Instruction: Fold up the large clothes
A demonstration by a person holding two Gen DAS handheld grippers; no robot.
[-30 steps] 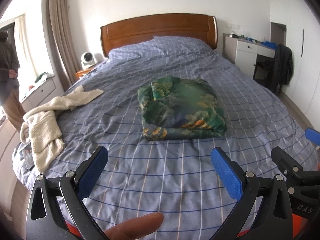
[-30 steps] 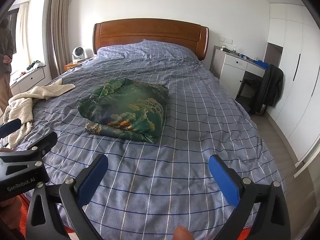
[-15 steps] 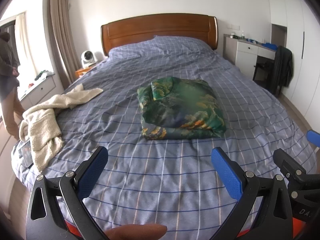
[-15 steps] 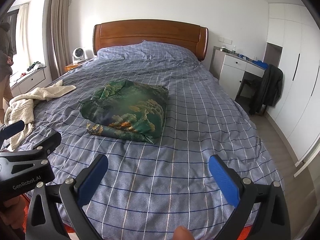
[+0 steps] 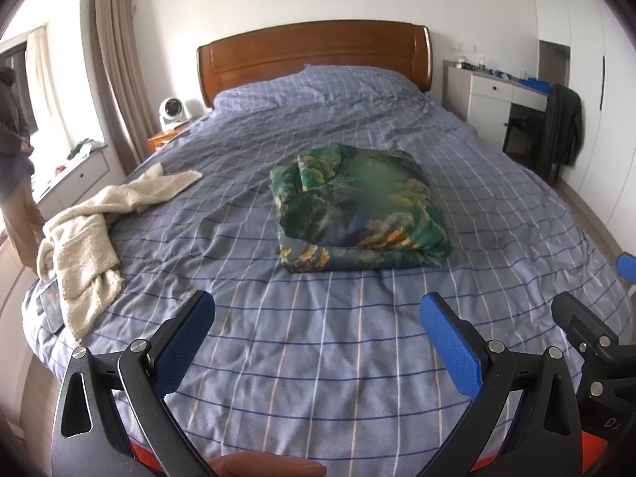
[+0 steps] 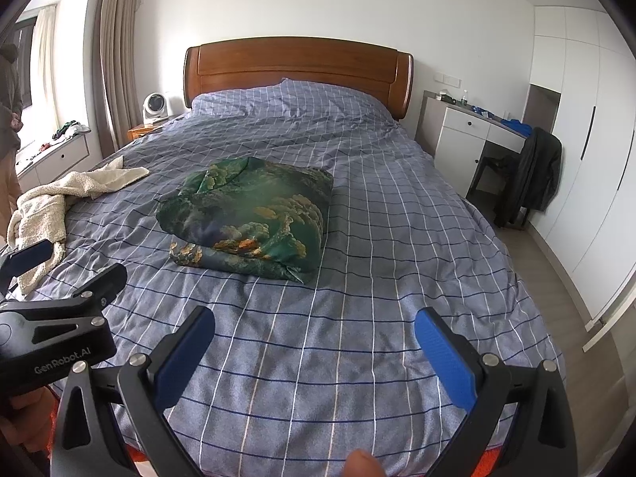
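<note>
Left wrist shows green printed garment (image 5: 357,206) folded, rumpled.

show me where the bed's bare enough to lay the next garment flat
Widest bare stretch: the near bedspread between the green folded garment and both open grippers, left gripper, right gripper. Also free beside the garment toward the desk. The window-side edge is crowded by the cream fleece garment.

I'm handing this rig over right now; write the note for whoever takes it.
Left gripper: open, empty, above the near end of the bed.
Right gripper: open, empty, alongside it.
Green patterned garment: folded into a bundle mid-bed; looks done.
Cream fleece robe: crumpled at the bed's left edge, unfolded. Probably next: spread it flat, then fold.
</note>
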